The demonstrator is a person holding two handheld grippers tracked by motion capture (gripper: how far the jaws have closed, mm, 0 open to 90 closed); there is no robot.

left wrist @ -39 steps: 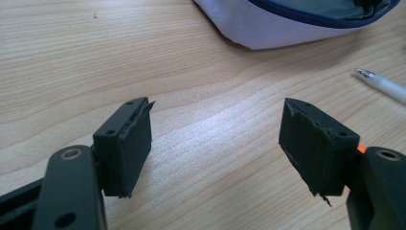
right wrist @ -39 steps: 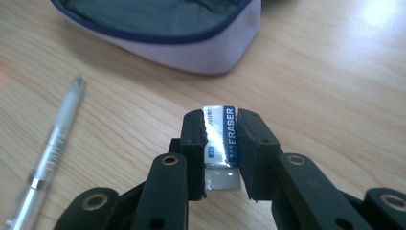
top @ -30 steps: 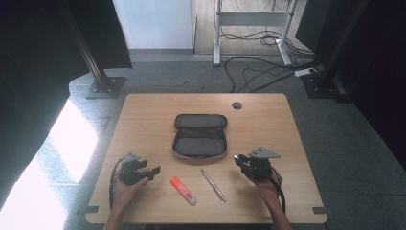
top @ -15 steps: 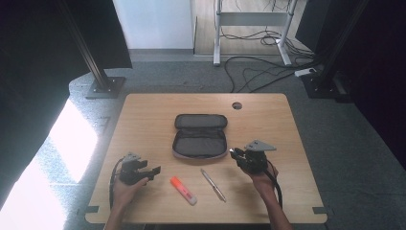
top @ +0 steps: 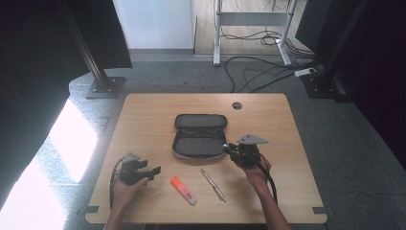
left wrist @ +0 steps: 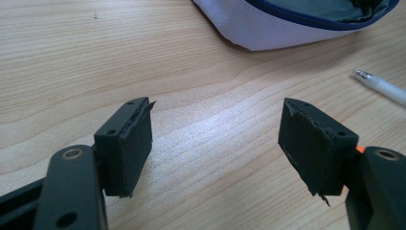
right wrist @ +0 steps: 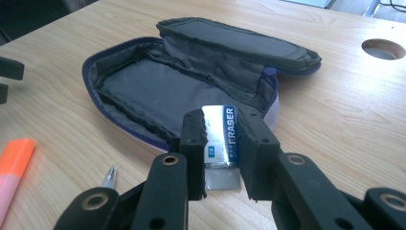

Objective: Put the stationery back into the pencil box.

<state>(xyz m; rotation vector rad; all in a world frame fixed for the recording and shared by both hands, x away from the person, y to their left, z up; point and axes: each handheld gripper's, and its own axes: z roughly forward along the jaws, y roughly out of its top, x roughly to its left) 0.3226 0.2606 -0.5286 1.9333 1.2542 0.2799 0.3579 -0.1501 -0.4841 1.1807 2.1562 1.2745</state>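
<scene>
Right claw [right wrist: 221,139]: clamped on eraser [right wrist: 221,135], pads on its two long flanks across the paper sleeve, one end protruding ahead of the tips. Held at the near rim of the open pencil case [right wrist: 158,91], at 3 o'clock of the case in the high view [top: 245,153]. Expected handling: light, slightly rubbery, non-fragile; sleeve likely slick, so grip best taken mid-length across the narrow sides, as now. Left claw [left wrist: 218,143]: jaws wide apart, nothing between, low over tabletop [left wrist: 72,57] at 8 o'clock of the case. Highlighter [top: 183,190] and pen [top: 213,184] lying at 6 o'clock. Against the earlier high view: right claw shifted from 4 o'clock toward the case rim; left claw, case, highlighter, pen unchanged.
</scene>
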